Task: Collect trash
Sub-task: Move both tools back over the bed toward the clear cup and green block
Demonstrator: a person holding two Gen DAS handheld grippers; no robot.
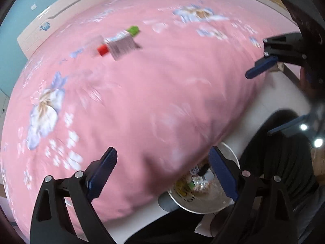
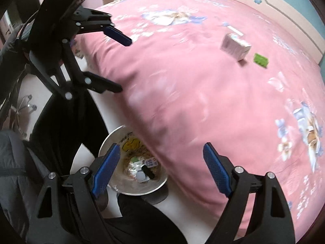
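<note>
A white carton box [image 1: 121, 45] lies on the pink bed, with a small green piece [image 1: 133, 30], a red piece [image 1: 103, 50] and a clear plastic wrapper [image 1: 94, 43] beside it. The box [image 2: 235, 46] and green piece [image 2: 261, 60] also show in the right wrist view. A round bin [image 1: 203, 201] with several bits of trash stands on the floor by the bed edge; it also shows in the right wrist view [image 2: 113, 136]. My left gripper [image 1: 162, 174] is open and empty over the bed edge. My right gripper [image 2: 162, 168] is open and empty above the bin.
The pink floral duvet [image 1: 142, 101] covers the bed. A white headboard [image 1: 61, 12] and blue wall lie beyond. My dark-trousered legs [image 2: 61, 122] stand on the pale floor next to the bin. A chair base [image 2: 26, 103] sits at left.
</note>
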